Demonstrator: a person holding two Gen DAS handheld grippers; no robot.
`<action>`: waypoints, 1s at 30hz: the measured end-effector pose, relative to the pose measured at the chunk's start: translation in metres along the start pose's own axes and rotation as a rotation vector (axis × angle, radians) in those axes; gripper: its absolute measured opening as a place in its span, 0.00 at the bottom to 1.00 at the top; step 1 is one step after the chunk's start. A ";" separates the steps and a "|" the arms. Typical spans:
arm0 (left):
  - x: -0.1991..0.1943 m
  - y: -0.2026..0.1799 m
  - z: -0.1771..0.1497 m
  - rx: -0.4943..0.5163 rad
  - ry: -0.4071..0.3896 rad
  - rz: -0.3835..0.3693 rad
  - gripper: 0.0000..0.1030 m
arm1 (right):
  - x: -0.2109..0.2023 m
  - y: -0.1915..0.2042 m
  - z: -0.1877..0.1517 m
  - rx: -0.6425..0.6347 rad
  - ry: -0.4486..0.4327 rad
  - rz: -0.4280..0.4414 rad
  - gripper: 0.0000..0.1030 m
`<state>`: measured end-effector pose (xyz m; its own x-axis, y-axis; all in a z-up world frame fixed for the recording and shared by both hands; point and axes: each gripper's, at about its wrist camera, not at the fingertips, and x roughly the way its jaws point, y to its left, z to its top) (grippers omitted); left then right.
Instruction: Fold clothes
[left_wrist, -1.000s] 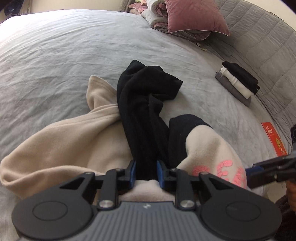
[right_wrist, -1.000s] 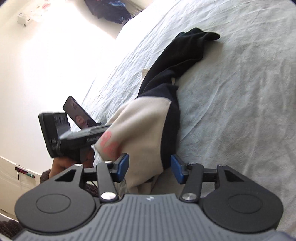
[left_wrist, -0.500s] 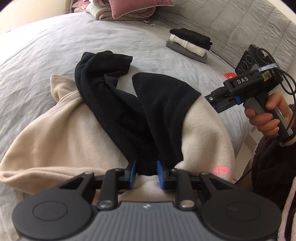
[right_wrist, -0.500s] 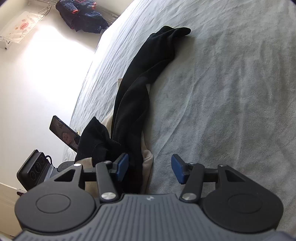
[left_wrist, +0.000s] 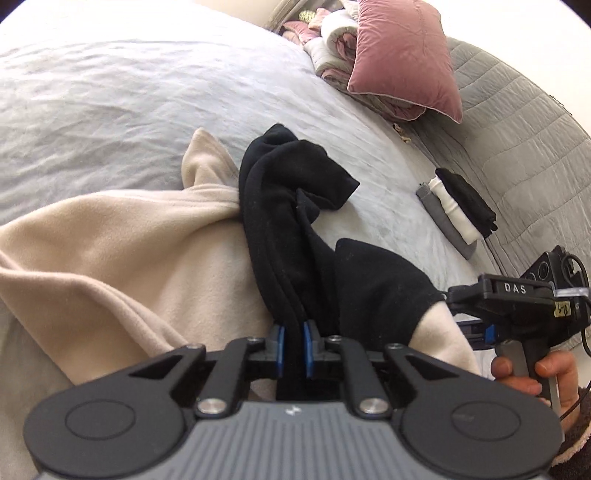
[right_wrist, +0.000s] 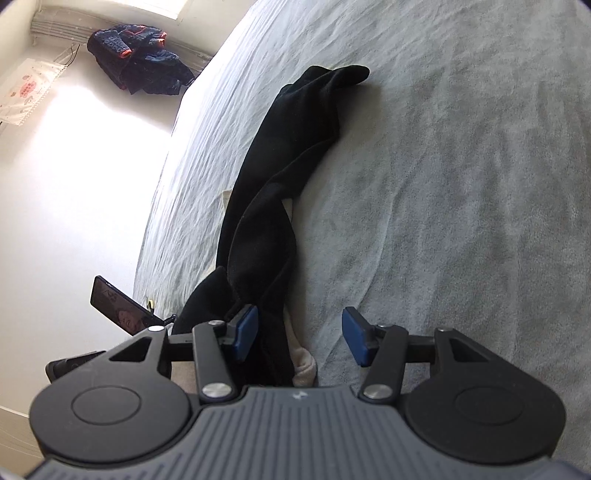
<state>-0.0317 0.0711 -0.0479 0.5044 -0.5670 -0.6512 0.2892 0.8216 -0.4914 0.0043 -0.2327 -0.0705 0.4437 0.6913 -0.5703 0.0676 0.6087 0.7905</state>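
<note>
Presently the left gripper (left_wrist: 293, 345), jaws just closing, pinches the garment's black sleeve (left_wrist: 280, 229); the right gripper (right_wrist: 299, 338) stands half-open, fabric beside its left pad.

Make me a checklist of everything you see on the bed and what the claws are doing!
Surface: grey bed, wrinkled.
Job's things: cream and black garment crumpled; its black sleeve stretched across the bed.
Clutter: folded stack, pink pillow on bedding.
Grippers: left claw just closed, pinching the black sleeve; right claw open, fabric beside one pad.
Cables: black wire on the right handle.
Surroundings: dark clothes by the wall, phone.
</note>
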 end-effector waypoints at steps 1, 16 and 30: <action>-0.005 -0.004 -0.001 0.018 -0.021 0.004 0.10 | 0.000 0.001 0.002 0.004 -0.008 0.003 0.54; -0.061 0.037 0.002 -0.042 -0.211 0.134 0.05 | 0.038 0.009 0.014 0.047 0.016 -0.001 0.44; -0.087 0.056 0.008 -0.023 -0.326 0.268 0.05 | 0.075 0.024 0.010 -0.052 0.087 -0.026 0.25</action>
<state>-0.0532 0.1666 -0.0142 0.7913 -0.2818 -0.5426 0.0965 0.9339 -0.3443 0.0479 -0.1705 -0.0923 0.3632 0.7048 -0.6094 0.0309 0.6446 0.7639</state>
